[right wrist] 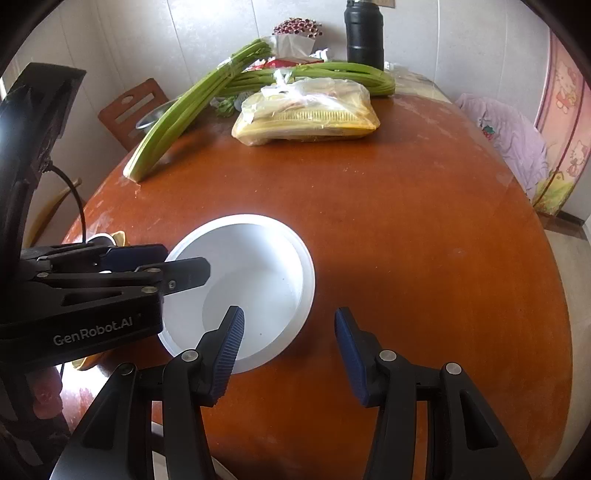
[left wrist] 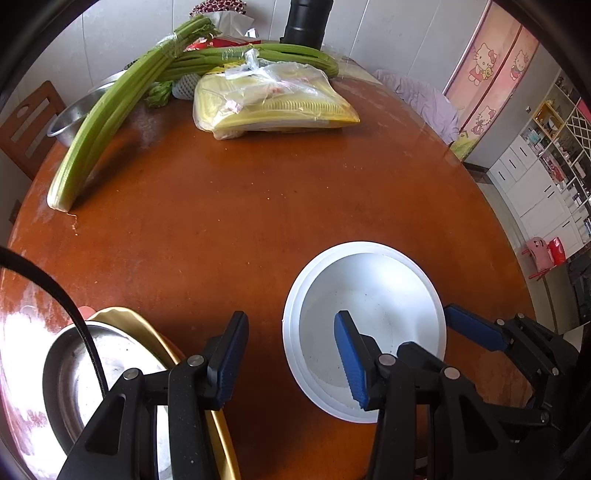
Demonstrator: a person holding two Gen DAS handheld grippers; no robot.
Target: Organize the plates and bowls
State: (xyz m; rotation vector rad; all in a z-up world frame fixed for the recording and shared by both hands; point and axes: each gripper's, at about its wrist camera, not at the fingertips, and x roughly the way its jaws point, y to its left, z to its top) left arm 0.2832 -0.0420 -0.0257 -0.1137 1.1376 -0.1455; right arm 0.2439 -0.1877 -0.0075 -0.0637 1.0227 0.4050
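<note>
A white bowl sits on the round brown table, nested in or on a white plate. It also shows in the right wrist view. My left gripper is open and empty, its right finger over the bowl's near left rim. At near left a steel bowl rests in a gold plate. My right gripper is open and empty, its left finger above the bowl's near rim. The right gripper's finger shows just right of the bowl. The left gripper reaches over the bowl's left edge.
Celery bunches, a plastic bag of yellow packets, a steel basin and a black flask lie at the far side. A wooden chair stands at far left. A black cable crosses the steel bowl.
</note>
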